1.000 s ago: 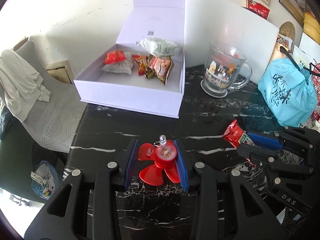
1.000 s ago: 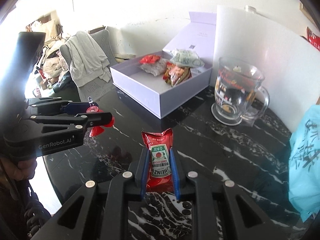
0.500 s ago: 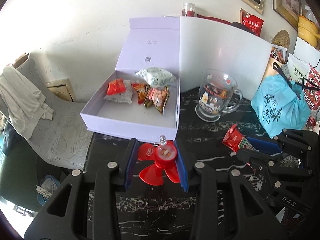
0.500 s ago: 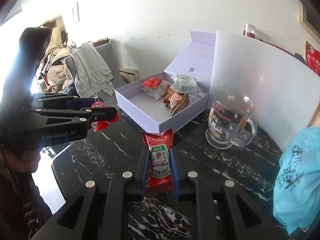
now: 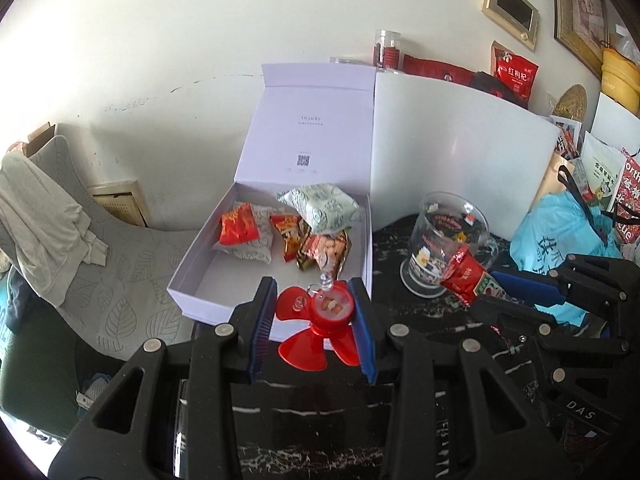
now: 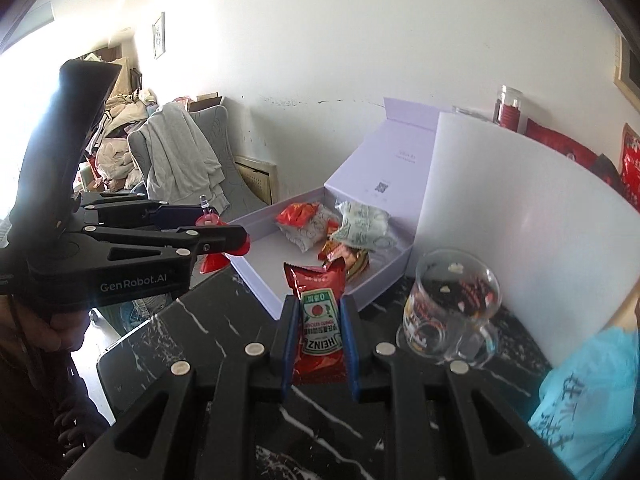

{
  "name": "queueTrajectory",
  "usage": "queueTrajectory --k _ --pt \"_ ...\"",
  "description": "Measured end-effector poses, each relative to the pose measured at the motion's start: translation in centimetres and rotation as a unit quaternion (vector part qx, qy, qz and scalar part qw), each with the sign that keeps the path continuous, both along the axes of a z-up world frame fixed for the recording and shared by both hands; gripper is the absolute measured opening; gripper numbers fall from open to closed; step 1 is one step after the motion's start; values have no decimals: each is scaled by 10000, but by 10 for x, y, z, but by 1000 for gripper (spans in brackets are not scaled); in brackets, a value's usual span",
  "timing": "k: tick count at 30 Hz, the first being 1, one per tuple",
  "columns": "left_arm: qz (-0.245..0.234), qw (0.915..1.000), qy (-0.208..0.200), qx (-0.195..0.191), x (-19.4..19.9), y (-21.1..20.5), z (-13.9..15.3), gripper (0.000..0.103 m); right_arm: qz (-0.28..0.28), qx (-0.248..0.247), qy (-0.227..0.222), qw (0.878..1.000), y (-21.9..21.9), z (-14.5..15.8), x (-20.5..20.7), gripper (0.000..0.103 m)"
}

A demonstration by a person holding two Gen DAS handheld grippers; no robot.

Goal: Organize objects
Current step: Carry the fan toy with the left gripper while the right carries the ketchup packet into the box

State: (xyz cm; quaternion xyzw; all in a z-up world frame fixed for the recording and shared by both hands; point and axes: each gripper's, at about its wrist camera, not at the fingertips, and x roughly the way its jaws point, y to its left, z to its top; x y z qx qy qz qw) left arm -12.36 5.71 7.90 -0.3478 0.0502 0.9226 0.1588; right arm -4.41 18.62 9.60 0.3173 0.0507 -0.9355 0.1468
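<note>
On black marble table [image 5: 440,320], white wall [image 5: 200,60] behind, chair [image 5: 120,280] w/ cloth.

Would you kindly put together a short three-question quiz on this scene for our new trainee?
1. True or false: the glass mug stands inside the open white box.
2. What does the right gripper hold? A) ketchup sachet B) spoon C) jar
3. Fill in: the left gripper is shut on a small red ____.

Key: 1 false, it stands on the black marble table beside the box. 2 A, the ketchup sachet. 3 fan.
</note>
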Motion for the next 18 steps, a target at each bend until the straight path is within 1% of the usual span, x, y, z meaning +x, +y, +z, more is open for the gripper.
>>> queueTrajectory --k 5,14,18 --pt "-24 9999 116 -55 -21 -1 7 35 46 24 32 10000 -4 5 -20 20" --pt "-16 9998 168 -42 -66 -8 16 35 129 -19 123 9998 -8 18 -65 20" --pt "39 9998 186 22 -87 -13 20 35 142 -86 172 9997 -9 23 -89 20"
